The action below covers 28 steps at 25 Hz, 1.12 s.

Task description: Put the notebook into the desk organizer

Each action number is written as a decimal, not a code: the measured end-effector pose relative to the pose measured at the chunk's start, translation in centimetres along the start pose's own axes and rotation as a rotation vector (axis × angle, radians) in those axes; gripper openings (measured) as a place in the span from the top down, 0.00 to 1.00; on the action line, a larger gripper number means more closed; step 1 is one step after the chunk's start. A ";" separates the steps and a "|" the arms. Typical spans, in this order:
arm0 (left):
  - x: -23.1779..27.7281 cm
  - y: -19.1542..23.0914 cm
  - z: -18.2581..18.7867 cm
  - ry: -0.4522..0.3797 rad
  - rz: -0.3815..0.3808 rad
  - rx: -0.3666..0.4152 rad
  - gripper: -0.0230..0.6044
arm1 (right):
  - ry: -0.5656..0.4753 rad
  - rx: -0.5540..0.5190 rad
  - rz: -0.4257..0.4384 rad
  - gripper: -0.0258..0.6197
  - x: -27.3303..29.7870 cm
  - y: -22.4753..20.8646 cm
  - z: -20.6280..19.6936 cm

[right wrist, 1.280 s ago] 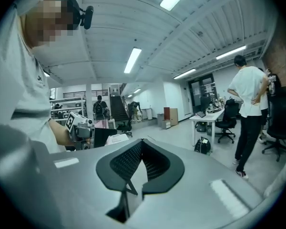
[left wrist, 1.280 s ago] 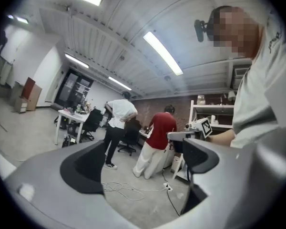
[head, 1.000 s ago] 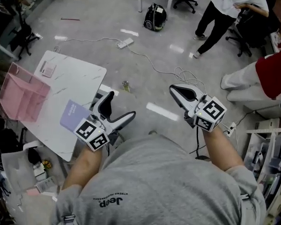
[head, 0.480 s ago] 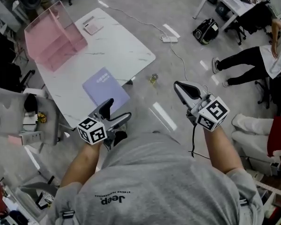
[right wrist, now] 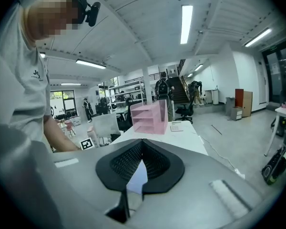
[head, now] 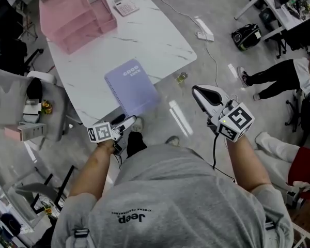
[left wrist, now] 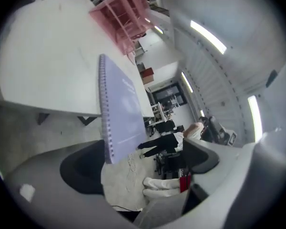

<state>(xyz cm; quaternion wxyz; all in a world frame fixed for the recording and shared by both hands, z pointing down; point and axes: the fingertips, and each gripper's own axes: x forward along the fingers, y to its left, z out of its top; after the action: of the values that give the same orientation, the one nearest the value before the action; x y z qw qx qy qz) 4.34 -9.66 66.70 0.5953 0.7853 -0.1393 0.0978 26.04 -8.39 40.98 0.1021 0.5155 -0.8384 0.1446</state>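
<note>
Notebook (head: 132,87) lies flat just ahead of the left tongs (head: 123,124), near end overhanging the white surface's (head: 160,40) edge, long axis running away from them w/ spiral on the left, bare surface beyond up to the pink desk organizer (head: 77,14); left tongs spread, right tongs (head: 204,94) pressed together, empty.

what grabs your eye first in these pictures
The pink desk organizer at the far corner of the white table, then the purple notebook lying flat near the table's near edge. The left gripper points at the notebook with jaws open; the right gripper is shut over the floor.
</note>
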 end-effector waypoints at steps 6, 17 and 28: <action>3.7 3.1 1.6 -0.015 -0.060 -0.132 0.10 | 0.055 0.019 -0.025 0.96 0.5 -0.3 -1.5; 8.3 3.5 2.3 -0.012 -0.121 -0.224 0.26 | 0.109 0.046 -0.055 0.96 -0.4 -1.2 -3.2; 7.6 -0.6 3.4 -0.004 -0.147 -0.132 0.82 | 0.104 0.048 -0.038 0.96 -0.1 -1.6 -2.9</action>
<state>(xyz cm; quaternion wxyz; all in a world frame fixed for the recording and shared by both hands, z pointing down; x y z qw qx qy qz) 11.66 -13.53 67.65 0.6510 0.7527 -0.0886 0.0428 27.59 -8.02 43.85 0.1360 0.5254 -0.8184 0.1892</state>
